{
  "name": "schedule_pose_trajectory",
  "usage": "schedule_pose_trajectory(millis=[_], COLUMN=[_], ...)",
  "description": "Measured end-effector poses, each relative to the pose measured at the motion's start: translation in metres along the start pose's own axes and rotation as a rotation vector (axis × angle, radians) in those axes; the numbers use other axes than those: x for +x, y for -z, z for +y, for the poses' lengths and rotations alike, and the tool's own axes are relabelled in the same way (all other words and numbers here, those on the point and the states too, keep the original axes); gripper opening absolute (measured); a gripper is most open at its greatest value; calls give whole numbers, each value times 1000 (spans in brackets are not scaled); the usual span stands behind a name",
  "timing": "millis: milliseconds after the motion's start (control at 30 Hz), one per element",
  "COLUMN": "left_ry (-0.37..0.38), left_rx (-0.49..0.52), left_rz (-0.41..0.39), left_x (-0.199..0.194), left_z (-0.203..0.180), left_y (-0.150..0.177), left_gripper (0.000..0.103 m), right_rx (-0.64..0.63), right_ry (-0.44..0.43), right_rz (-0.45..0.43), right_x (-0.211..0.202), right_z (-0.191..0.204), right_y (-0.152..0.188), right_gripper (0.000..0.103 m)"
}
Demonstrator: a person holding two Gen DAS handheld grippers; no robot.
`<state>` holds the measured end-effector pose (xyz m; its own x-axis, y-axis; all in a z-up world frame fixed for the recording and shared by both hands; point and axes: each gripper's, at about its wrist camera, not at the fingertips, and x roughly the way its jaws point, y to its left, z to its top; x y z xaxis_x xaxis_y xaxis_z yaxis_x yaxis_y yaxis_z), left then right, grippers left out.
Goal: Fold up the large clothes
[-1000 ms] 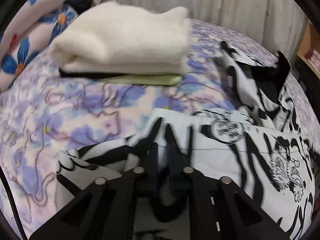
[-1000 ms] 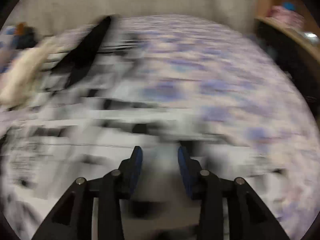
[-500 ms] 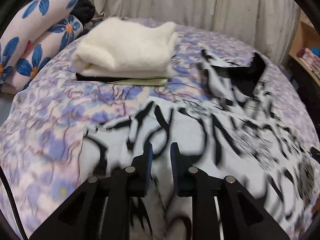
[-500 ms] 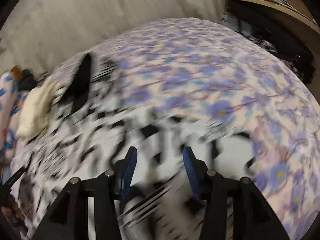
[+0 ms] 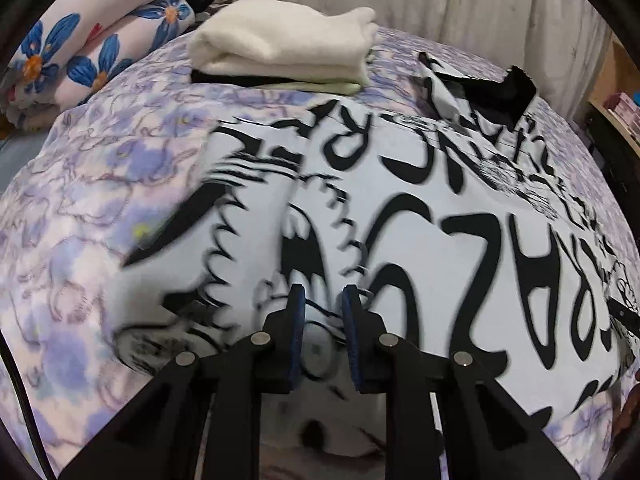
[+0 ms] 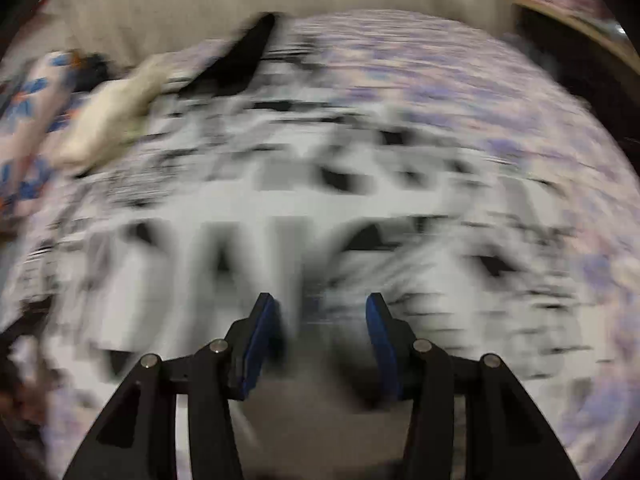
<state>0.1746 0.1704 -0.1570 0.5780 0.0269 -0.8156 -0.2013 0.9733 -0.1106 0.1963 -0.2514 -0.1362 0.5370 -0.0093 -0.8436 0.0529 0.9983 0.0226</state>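
I looked down at a big white shirt with black writing (image 5: 420, 216) spread flat on the bed. The bed had a purple flower cover (image 5: 88, 184). The shirt filled the middle and right of my left view, and its black collar (image 5: 496, 92) lay at the far end, near the curtain (image 5: 460, 4).

My left gripper (image 5: 323, 312) hung over the near part of the shirt. Its blue pads (image 5: 297, 332) stood a little way apart. The jaws had just been opening, and they had let the cloth go. I saw shirt through the gap, but the pads were not pinching it.

My right gripper (image 6: 322, 312) was over the same shirt. That view was very blurry, so I could only make out white cloth with black marks. Its jaws stood wide apart and had just been opening too. Nothing was squeezed between them.

At the far left of the bed sat a pile of folded clothes (image 5: 280, 48). A fluffy cream one was on top, with a dark one and a pale green one under it. Beside the pile were pillows with blue flowers (image 5: 92, 40).
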Motion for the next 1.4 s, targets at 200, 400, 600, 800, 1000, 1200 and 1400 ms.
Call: schedule_pose_trajectory(millis=[200,400,600,800,1000,1200,1400], left_ry=[-3,-25,-1,39,3,14,25], left_rx=[-59,-30,-15,21,46,74,146], left_rz=[-11,4,37,71,38,56,61], left_x=[0,2,1,-8,-35,-65,-95], left_z=[24,18,20,13,2,-7,-25], left_y=[-9,-11,-14,-16,-14,-11,-14], left_gripper=[18,18,18,56,74,74,75], right_rx=[102,45,86,107,137,135,72], right_ry=[103,175,144,120,63,-26,-99], right_rz=[-25,-10,5,34,55,82,85], right_x=[-14,-12,-13,-18,-37,-58,-85], right_z=[-79,-67,-73,-72,-67,-51,-20], right_y=[11,13,12,8,10,15,9], right_gripper=[16,20,20,20,20,20,20])
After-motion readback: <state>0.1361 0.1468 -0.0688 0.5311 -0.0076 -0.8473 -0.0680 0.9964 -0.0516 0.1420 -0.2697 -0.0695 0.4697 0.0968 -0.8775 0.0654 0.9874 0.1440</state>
